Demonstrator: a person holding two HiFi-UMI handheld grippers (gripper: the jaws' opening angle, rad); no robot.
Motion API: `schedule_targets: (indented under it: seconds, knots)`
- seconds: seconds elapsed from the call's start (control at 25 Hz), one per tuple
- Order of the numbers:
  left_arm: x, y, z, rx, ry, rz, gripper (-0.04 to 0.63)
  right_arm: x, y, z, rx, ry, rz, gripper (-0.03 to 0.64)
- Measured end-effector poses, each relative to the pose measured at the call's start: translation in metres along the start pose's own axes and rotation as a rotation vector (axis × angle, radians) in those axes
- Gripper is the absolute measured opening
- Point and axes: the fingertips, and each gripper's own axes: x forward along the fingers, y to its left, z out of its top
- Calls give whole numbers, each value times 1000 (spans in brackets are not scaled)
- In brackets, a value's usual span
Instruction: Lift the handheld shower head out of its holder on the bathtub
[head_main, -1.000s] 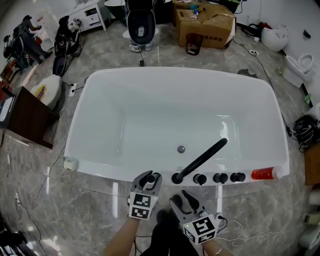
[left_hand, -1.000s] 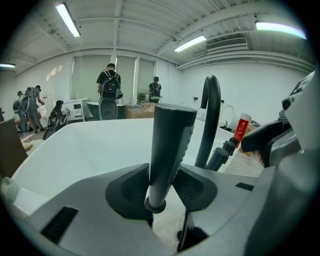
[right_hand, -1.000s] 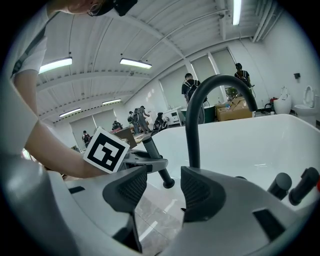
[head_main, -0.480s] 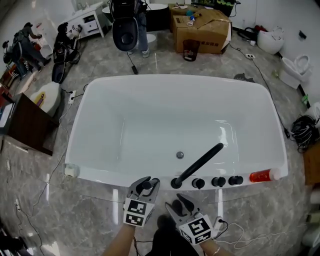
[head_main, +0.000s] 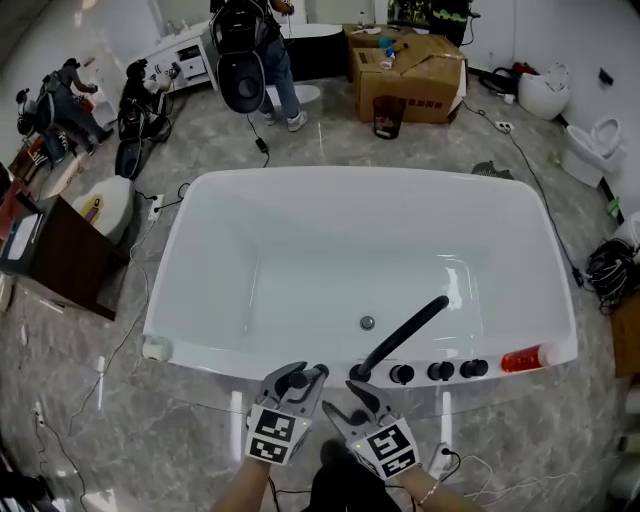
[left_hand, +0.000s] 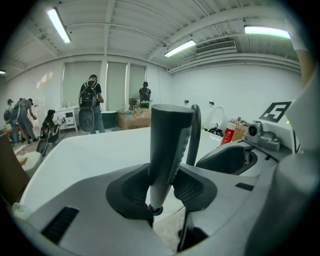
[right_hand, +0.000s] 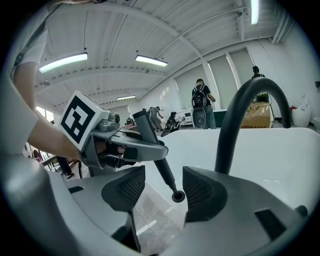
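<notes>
Shower head (left_hand: 167, 145) risen w/ L gripper (head_main: 302, 374), gripped, clear of tub (head_main: 360, 176).

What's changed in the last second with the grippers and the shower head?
The left gripper has risen off the bathtub rim, lifting the handheld shower head with it. The jaws of the right gripper have just been opening, gripping nothing. Unchanged: left jaws clamped on the shower head; faucet spout and knobs in place.
</notes>
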Motion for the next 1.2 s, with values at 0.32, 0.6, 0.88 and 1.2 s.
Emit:
schedule_targets:
  seconds: [0.32, 0.6, 0.88, 1.2]
  knots:
    - [-32, -2, 22, 6, -45, 2, 151, 17, 15, 7, -78, 20, 52, 232]
    - [-42, 4, 22, 12, -51, -5, 152, 39, 29, 22, -147, 25, 97, 232]
    - [-43, 1, 23, 18, -53, -10, 152, 53, 35, 24, -207, 44, 134, 230]
    - [-45, -1, 23, 19, -47, -12, 152, 62, 40, 29, -240, 48, 158, 218]
